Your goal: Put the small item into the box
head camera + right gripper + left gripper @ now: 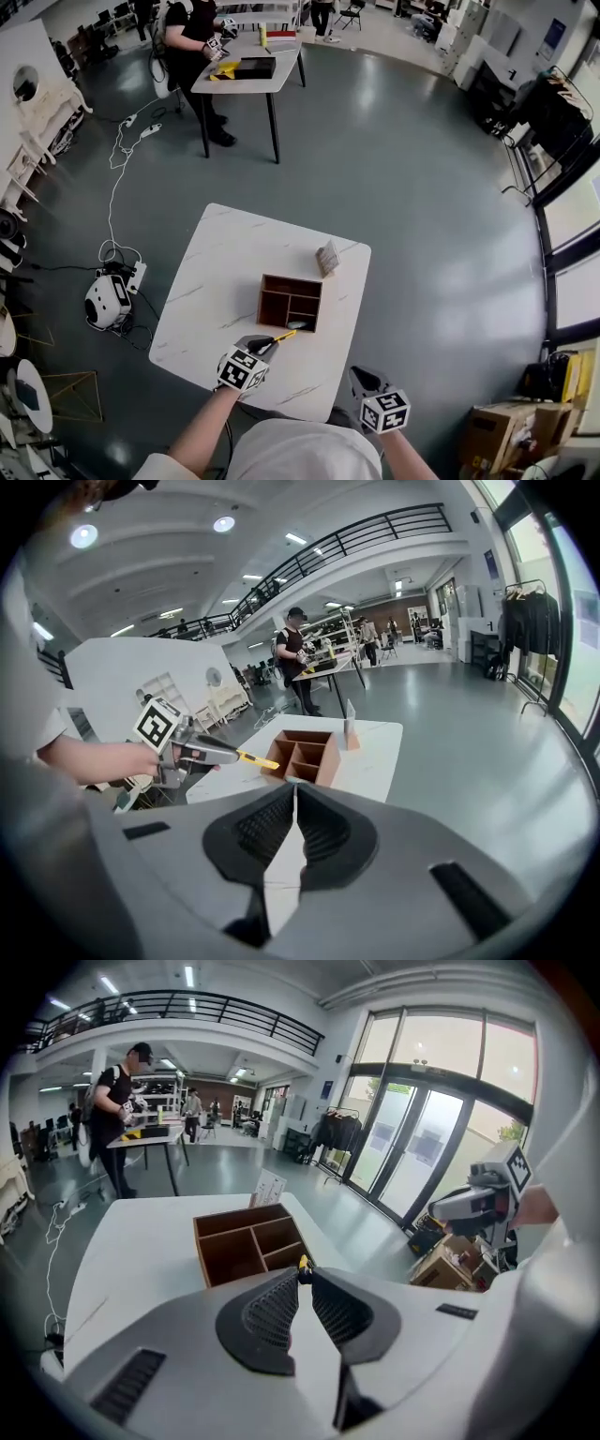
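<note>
Small item (pixel 281 336): we see a slim yellow and black piece, held above the table. It lies at 6 o'clock from the box in the head view and points toward 2 o'clock.
Item's tip: it reaches the box's near rim. We cannot tell whether it touches.
Left gripper (pixel 304 1274): its fingers pinch the small item, and only a yellow end shows between the tips in its own view.
Right gripper (pixel 294 789): its fingers are pressed together with nothing between them. In the head view it hangs at 5 o'clock from the box, just past the table's edge.
Box (pixel 262 300): we see brown wood, open at the top and split by dividers into compartments. It stands near the middle of the table.
Table (pixel 216 272): the top is white with faint marble veins.
Card (pixel 327 257): a small upright card stands at 1 o'clock from the box, apart from it.
Background: at 11 o'clock in the head view, well apart, a person (pixel 197 37) stands at a second table (pixel 248 84).
</note>
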Motion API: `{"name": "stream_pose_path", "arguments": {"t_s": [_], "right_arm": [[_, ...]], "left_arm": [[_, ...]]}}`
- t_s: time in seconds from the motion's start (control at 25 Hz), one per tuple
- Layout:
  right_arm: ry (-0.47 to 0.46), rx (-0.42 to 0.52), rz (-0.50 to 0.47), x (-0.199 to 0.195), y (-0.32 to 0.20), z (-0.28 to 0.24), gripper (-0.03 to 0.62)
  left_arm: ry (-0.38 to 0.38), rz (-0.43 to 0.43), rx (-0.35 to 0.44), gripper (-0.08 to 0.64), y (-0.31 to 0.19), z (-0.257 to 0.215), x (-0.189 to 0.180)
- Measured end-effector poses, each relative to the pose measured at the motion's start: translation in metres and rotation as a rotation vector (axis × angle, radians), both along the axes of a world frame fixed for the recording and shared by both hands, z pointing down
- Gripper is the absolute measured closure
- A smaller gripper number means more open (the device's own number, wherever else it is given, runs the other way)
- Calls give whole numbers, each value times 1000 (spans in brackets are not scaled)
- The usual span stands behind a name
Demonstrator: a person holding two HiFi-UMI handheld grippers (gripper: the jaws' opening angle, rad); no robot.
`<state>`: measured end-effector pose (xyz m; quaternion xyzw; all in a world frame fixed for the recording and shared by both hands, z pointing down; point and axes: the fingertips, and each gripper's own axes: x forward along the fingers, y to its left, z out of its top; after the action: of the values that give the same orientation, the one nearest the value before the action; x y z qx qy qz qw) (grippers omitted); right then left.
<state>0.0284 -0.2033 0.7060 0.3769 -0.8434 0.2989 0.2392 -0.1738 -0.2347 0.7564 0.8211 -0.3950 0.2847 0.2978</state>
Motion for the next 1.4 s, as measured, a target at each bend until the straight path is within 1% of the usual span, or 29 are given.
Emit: {"name": "stream_pose_path", "arguments": {"t_s": [0.24,0.44,0.52,0.68,0.92,1.0,1.12,1.4], "right_arm": [[4,-17,33,-6,0,5,561],[7,-28,59,-5,2,8,561],[10,-37,67,-2,5,10,561],[-6,-63,85,9,6,19,561],[-35,-85,82,13,-4,27,561],[-41,-88,81,17,-9,30,561],[-42,-96,88,26,-13,35,561],[-33,-118,103,43,-12,46,561]], "left_arm": [[-43,80,-15,505,-22,13,3],[-85,160,-15,505,-36,28,17],[-93,176,-35,505,-39,34,22],[-108,193,-85,505,-42,45,37],[-164,216,-136,505,-46,67,53],[-196,223,-161,505,-46,75,57],[-226,215,-188,505,-50,88,62],[-226,200,-227,503,-53,99,75]]}}
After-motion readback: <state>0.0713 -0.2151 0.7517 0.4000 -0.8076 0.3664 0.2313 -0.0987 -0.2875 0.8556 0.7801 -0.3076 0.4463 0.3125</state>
